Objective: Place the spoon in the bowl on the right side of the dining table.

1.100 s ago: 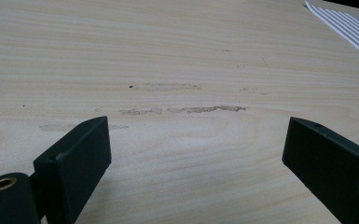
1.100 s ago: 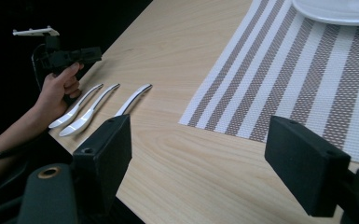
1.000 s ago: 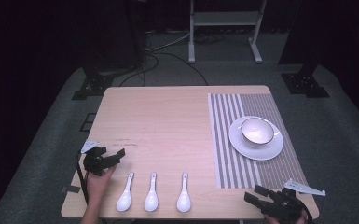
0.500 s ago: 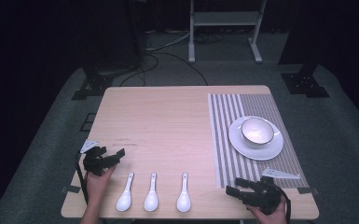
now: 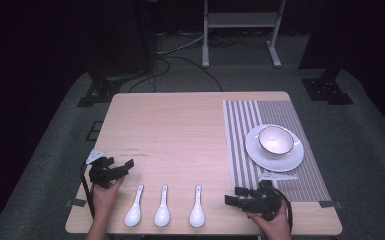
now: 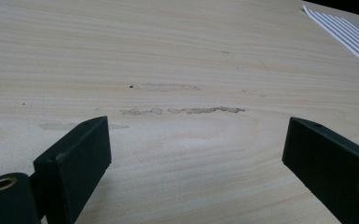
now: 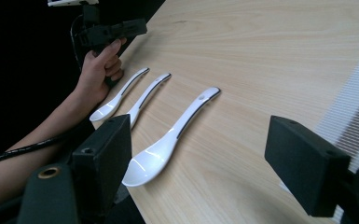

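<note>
Three white spoons lie side by side near the table's front edge: the left spoon (image 5: 134,212), the middle spoon (image 5: 162,211) and the right spoon (image 5: 197,209). My right gripper (image 5: 230,201) is low at the front, just right of the right spoon, pointing left, open. In the right gripper view the right spoon (image 7: 172,135) lies ahead between the wide-apart jaws of my right gripper (image 7: 200,140), and nothing is gripped. My left gripper (image 5: 126,165) hovers just behind the left spoon, open. In the left gripper view, my left gripper (image 6: 200,149) is over bare wood.
A striped placemat (image 5: 240,145) covers the table's right side and carries a white plate (image 5: 260,160) with a white bowl (image 5: 276,140) on it. The wooden table (image 5: 180,130) is bare in the middle and back. Cables and stand legs lie on the dark floor behind.
My right gripper has moved left from the front right corner along the front edge to just beside the right spoon. The left gripper and the spoons have stayed put.
</note>
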{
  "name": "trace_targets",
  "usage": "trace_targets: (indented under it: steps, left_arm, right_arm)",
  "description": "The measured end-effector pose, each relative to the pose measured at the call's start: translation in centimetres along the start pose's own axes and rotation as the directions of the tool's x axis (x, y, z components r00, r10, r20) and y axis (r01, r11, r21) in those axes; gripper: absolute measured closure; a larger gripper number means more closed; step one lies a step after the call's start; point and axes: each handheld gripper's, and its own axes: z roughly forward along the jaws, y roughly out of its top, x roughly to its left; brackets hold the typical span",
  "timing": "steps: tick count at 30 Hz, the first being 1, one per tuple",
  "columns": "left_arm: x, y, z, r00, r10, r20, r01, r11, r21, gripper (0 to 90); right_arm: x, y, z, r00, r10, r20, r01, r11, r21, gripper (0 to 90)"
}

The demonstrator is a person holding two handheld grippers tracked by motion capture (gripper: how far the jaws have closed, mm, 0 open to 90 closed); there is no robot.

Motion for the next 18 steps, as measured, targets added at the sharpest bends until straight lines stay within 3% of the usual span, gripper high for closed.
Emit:
trace_targets:
  steps: [5, 18]
  left_arm:
    - [0.0, 0.0, 0.0, 1.0, -0.001, 0.001, 0.001, 1.0, -0.001, 6.6]
    - [0.1, 0.0, 0.0, 1.0, -0.004, 0.005, 0.004, 1.0, -0.003, 6.6]
  right_arm:
    - [0.3, 0.8, 1.5, 0.9993, 0.012, -0.035, -0.011, 1.0, 0.026, 21.9]
    - [1.0, 2.4, 4.7, 0.9976, 0.022, -0.067, -0.016, 0.997, 0.077, 22.0]
